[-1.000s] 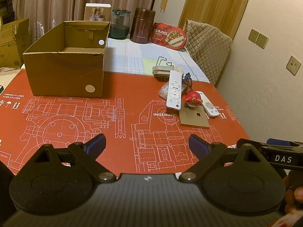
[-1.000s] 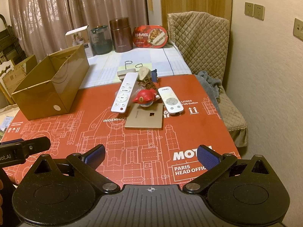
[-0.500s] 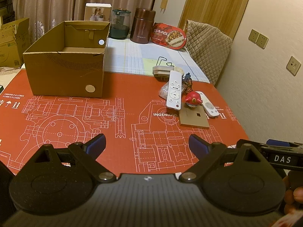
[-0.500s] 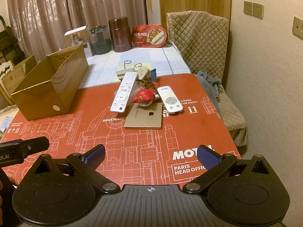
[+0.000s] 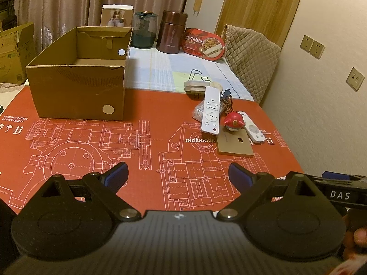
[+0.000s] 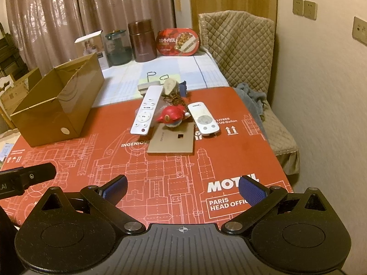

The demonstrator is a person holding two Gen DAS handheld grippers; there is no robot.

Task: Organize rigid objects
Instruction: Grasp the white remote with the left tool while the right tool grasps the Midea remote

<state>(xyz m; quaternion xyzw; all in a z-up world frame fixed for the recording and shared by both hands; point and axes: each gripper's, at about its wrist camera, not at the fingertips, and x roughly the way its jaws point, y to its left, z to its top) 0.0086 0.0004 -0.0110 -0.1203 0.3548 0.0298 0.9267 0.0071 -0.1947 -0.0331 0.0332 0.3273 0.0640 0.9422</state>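
Cardboard box (image 5: 78, 91), open-topped, seemingly empty

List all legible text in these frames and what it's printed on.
"INGENIOUS", "MOTUL", "PARIS HEAD OFFICE", "US Gallon": red mat.
"4 CANS X 4 LITERS": mat's left edge.
"DAS": right gripper, seen from the left wrist.
Red food tin: Chinese characters, too blurred.
Tan card, remotes: too small.

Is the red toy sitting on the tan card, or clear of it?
Touching. In the right wrist view the red toy rests on the far edge of the tan card, with no mat showing between them.
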